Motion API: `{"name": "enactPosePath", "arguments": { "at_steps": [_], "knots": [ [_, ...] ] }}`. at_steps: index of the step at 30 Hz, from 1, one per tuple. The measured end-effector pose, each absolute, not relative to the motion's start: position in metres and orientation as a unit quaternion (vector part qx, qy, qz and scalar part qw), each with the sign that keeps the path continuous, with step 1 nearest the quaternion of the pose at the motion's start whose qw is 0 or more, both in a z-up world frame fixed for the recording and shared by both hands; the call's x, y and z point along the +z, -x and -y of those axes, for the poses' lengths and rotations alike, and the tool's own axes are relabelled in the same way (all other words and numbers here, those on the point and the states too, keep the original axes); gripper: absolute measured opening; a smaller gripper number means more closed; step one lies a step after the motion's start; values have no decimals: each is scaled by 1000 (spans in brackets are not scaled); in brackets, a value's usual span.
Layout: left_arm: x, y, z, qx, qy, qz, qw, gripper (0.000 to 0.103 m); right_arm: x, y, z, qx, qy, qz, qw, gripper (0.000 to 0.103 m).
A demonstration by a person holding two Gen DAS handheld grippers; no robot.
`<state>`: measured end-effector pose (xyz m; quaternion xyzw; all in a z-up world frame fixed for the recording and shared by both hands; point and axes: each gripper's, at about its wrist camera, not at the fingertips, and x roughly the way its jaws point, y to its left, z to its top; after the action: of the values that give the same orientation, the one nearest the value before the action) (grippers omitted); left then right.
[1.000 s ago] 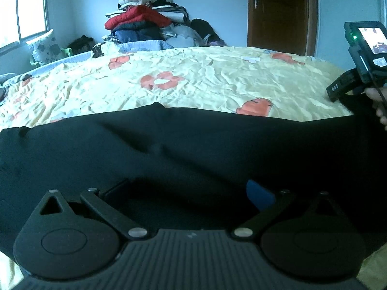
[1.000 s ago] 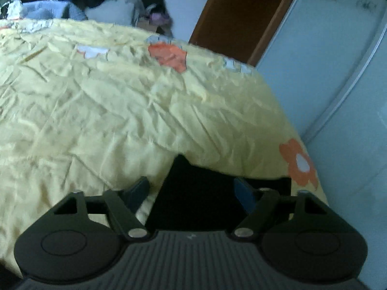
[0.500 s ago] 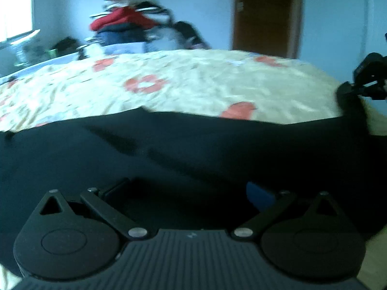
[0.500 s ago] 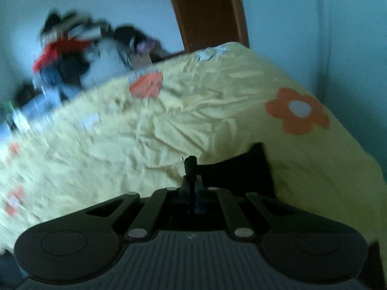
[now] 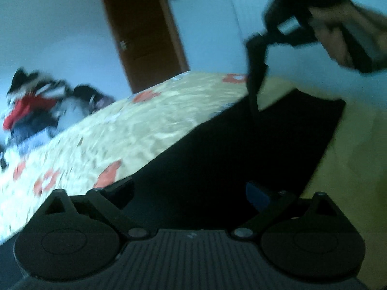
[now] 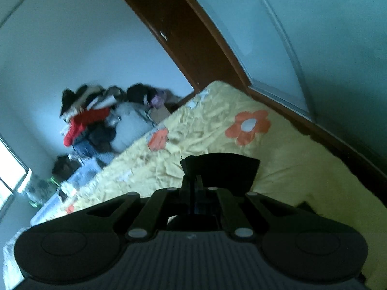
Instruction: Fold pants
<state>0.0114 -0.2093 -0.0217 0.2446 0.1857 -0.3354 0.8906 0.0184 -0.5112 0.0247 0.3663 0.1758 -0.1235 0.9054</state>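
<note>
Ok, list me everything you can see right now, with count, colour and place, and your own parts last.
pants: one, black, on the bed, one end lifted
bedsheet: one, yellow with orange flowers, covering the bed
clothes pile: one heap, red, white and dark, beyond the far end of the bed
door: one, brown, in the far wall
window: one, bright, at the left edge
left gripper: black, open, over the pants
right gripper: black, shut on the pants
hand: one, holding the right gripper up

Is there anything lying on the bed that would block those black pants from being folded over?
Nothing visible does. The right gripper already pinches a corner of the pants, and the yellow sheet beyond them is bare; the clothes pile sits past the bed.
</note>
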Motion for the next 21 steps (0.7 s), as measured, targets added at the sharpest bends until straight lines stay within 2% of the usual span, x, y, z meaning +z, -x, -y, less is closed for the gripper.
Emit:
{"name": "enactPosePath", "arguments": {
  "at_steps": [8,11,13,16,21],
  "knots": [
    [-45,-2,242,-344,-311,-164,871,87,34,2,521,-99,-393,-148,902,3],
    [-49,-8,246,-338,-318,-166,870,77,36,7,522,-92,-400,-140,901,3],
    [-47,-10,247,-341,-311,-178,869,62,37,9,522,-83,-407,-136,899,3],
    [-43,-20,243,-348,-276,-211,871,22,43,11,521,-77,-407,-129,901,3],
    [-28,-27,219,-362,-208,-228,879,9,45,18,525,-84,-407,-121,901,3]
  ]
}}
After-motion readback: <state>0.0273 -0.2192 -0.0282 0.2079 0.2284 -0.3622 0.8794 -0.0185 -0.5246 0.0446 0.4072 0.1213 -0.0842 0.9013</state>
